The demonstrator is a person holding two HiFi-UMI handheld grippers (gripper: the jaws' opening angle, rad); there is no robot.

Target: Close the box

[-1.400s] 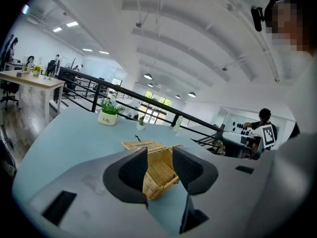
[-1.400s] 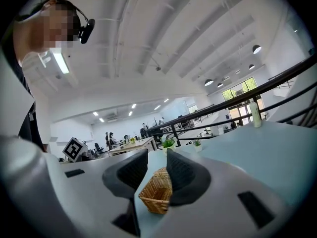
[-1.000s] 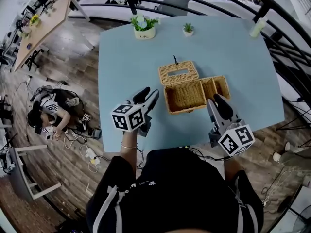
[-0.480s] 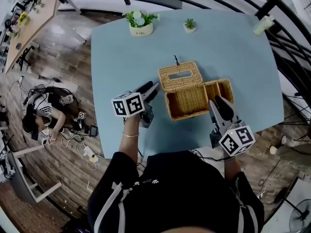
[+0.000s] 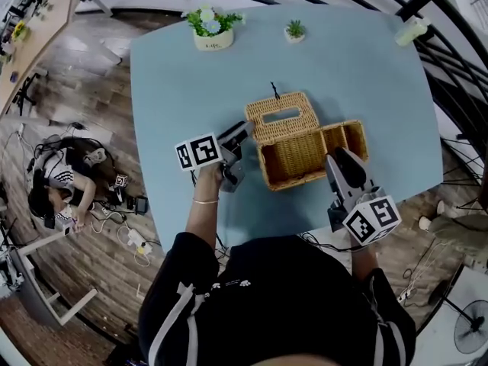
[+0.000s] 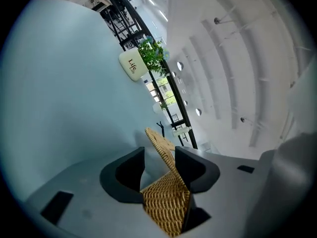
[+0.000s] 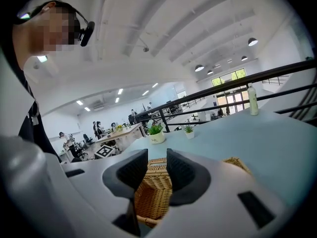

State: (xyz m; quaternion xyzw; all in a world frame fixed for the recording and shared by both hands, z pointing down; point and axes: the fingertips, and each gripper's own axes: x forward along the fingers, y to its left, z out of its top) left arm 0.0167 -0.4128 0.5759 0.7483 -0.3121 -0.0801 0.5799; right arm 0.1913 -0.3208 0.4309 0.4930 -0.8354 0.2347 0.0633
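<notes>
The left gripper [image 6: 159, 152] had moved in and down toward the left end of the open, rectangular woven wicker box [image 5: 293, 157] and rolled over, so the pale blue tabletop [image 5: 175, 75] stood tilted in the left gripper view, where it had lain level earlier. Its jaws had just been opening and stood wide apart. The box's left corner and the edge of the woven wicker lid [image 5: 280, 117] lay in the gap between them, but the pads did not press on either. That wide stance probably served to straddle the lid's edge for the swing over.

The box sat near the table's middle. Its lid was thrown back flat on the far side with the slot facing up, so closing had not begun.

The right gripper [image 7: 156, 155] had crept only slightly nearer, and the box loomed larger in its view than before. Its jaws were parted and empty, hanging just off the box's near right corner, probably ready to steady the body.
</notes>
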